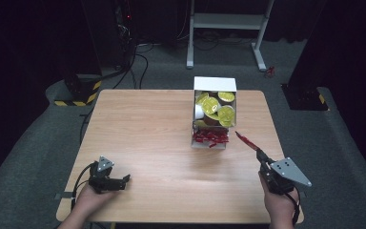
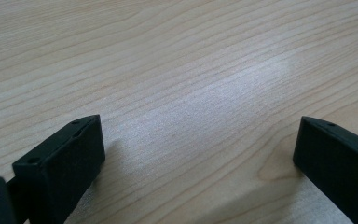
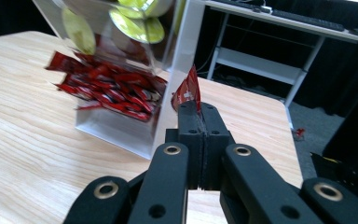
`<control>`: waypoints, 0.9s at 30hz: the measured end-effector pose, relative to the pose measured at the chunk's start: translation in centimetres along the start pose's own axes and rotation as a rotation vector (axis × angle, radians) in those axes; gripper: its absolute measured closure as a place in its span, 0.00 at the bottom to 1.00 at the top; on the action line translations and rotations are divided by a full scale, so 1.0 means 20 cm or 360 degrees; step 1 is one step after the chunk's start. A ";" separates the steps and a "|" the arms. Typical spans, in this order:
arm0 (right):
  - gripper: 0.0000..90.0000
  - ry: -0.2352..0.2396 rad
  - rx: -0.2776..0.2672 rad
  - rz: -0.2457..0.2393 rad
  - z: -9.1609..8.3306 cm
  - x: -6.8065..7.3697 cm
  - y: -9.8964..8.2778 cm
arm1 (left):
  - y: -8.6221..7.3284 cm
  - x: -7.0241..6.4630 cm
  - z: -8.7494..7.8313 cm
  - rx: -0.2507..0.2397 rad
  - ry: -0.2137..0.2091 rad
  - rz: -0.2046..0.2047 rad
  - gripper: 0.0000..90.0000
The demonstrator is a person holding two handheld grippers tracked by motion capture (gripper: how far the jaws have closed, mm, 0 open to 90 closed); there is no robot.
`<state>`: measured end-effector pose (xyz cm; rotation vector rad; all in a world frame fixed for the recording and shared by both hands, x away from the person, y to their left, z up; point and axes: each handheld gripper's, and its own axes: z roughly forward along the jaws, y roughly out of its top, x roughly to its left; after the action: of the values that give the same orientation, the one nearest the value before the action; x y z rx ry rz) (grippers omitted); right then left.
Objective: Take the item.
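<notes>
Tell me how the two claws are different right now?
The left claw is open, its jaws wide apart with bare table between them; the right claw is shut. The left claw holds nothing; the right claw pinches a red packet. The left claw sits far from the clear box, while the right claw is close beside it. Both are black, and a hand holds each one.

Light wood-grain table [image 1: 162, 143], rounded corners, stood on grey carpet. Held a clear box [image 1: 214, 112] right of centre toward the far edge, white back wall up. Box packed with yellow-lidded cups [image 1: 218, 107] up top, red sachets [image 1: 210, 137] in the near lower compartment. Left gripper [image 1: 124, 180] rested on the near-left corner. Bare wood elsewhere, faint glare mid-table.
</notes>
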<state>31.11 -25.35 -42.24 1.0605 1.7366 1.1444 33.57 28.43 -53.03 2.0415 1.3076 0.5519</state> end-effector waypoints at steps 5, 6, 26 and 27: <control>1.00 -0.0030 0.0029 0.0009 0.02 -0.03 -0.03 | 0.00 0.00 0.00 -0.0001 0.0000 -0.0002 0.03; 1.00 -0.0040 0.0038 0.0016 0.02 -0.04 -0.04 | 0.00 0.00 0.00 0.0000 0.0002 -0.0004 0.03; 1.00 -0.0158 0.0225 0.0033 0.18 -0.14 -0.20 | -0.02 0.00 -0.02 -0.0025 -0.0003 0.0002 0.04; 1.00 -0.0161 0.0232 0.0038 0.18 -0.14 -0.21 | -0.02 0.00 -0.02 -0.0023 -0.0004 -0.0001 0.04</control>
<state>34.56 -27.93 -46.74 1.2092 1.7525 0.9731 33.09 28.69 -53.09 2.0293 1.2989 0.5569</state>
